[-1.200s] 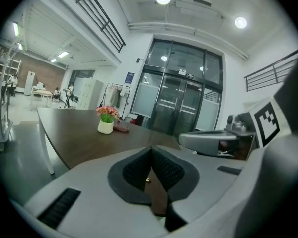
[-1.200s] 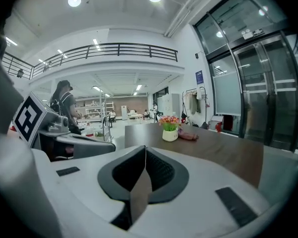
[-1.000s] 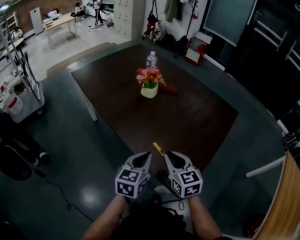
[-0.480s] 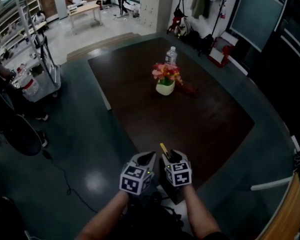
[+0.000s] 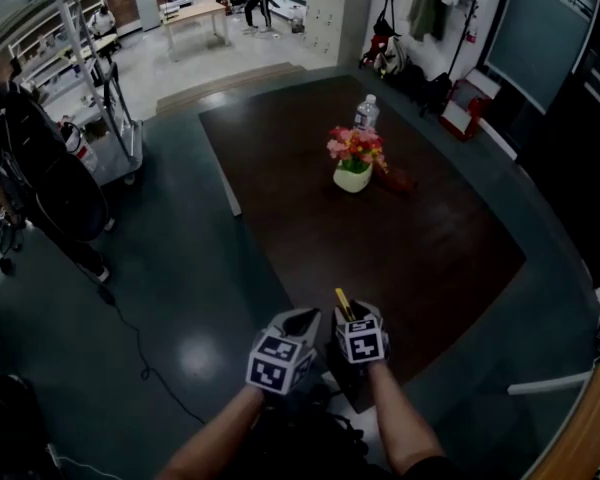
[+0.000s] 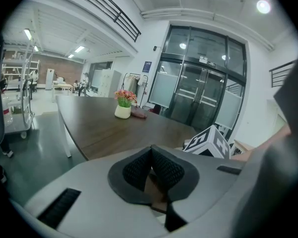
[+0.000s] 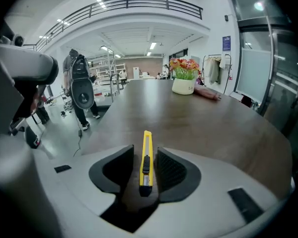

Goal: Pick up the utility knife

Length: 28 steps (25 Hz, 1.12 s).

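The yellow utility knife (image 7: 146,157) lies flat on the near edge of the dark wooden table (image 7: 198,118), its tip pointing away from me. My right gripper (image 7: 145,152) has its jaws on either side of the knife's handle; they are closing, with a gap still visible at the left pad. In the head view only the knife's tip (image 5: 343,300) pokes out ahead of the right gripper (image 5: 352,316). My left gripper (image 5: 298,320) hovers just left of it, off the table's corner. Its pads (image 6: 161,170) are pressed together with nothing in them.
A flower pot (image 5: 353,173), a water bottle (image 5: 366,113) and a reddish item (image 5: 398,180) stand at the table's far end. A person (image 5: 35,163) and a cart (image 5: 105,133) are on the floor to the left. The table corner (image 5: 325,343) is under my hands.
The right gripper has dropped down over the knife, so the handle now sits between its jaws. The left gripper has sunk only a little. The head view has shifted left.
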Tool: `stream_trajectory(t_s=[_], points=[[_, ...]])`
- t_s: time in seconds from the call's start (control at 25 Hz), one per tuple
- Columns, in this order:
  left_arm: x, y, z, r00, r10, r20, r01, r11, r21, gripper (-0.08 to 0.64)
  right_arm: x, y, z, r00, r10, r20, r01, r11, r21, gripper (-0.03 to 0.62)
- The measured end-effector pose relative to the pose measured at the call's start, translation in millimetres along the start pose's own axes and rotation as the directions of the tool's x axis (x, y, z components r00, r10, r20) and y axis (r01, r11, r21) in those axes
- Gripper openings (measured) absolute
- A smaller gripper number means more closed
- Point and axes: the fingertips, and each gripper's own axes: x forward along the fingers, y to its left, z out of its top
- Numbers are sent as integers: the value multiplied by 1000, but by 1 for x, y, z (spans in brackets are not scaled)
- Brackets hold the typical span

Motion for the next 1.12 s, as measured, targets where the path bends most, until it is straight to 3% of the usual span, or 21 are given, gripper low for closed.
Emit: stream_trajectory(t_s=[0.16, 0.28, 0.48, 0.84, 1.12], points=[[-7, 4, -4, 1000, 11, 1, -11, 1000, -8, 6, 0, 2, -6, 1000, -12, -17, 11, 999, -35, 135], [-13, 4, -7, 1000, 8, 2, -8, 1000, -12, 6, -2, 2, -14, 999, -40, -32, 39, 999, -32, 75], [-21, 2, -9, 1000, -4, 3, 4, 1000, -6, 6, -12, 6, -16, 999, -25, -43, 25, 1000, -17, 74], [-38, -6, 2, 997, -68, 42, 65, 996, 56, 6, -66, 17, 12, 991, -60, 118, 52, 996, 68, 72], [-54, -20, 28, 983, -161, 85, 148, 979, 142, 6, -141, 27, 50, 941, -149, 304, 113, 985, 131, 72]])
